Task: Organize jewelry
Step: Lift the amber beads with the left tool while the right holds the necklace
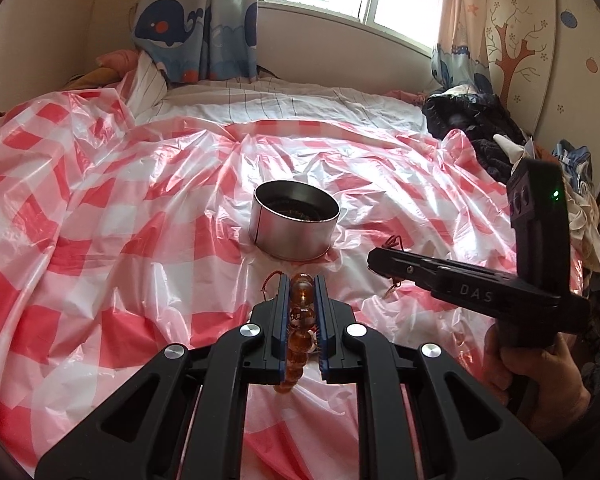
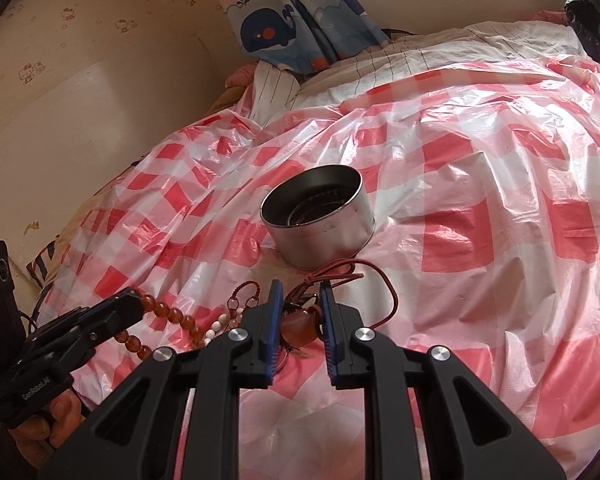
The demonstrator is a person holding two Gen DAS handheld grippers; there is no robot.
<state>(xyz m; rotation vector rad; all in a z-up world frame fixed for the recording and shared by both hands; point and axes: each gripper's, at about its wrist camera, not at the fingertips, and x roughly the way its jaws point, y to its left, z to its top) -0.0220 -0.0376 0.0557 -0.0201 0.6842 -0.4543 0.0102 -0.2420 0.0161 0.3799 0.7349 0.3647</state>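
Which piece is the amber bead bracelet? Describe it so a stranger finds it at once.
Start at the round metal tin in the middle of the red-and-white checked plastic sheet. Just in front of it, the left gripper is shut on the amber bead bracelet. Unlike the red-corded pendant in the right gripper, it is a string of clear orange-brown round beads.

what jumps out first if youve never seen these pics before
The red-and-white checked sheet over the bed fills both views, with a round metal tin standing open in the middle. Nearest the camera, the left tool is shut on a string of amber beads, and the right tool is shut on a reddish pendant whose red cord trails toward the tin.
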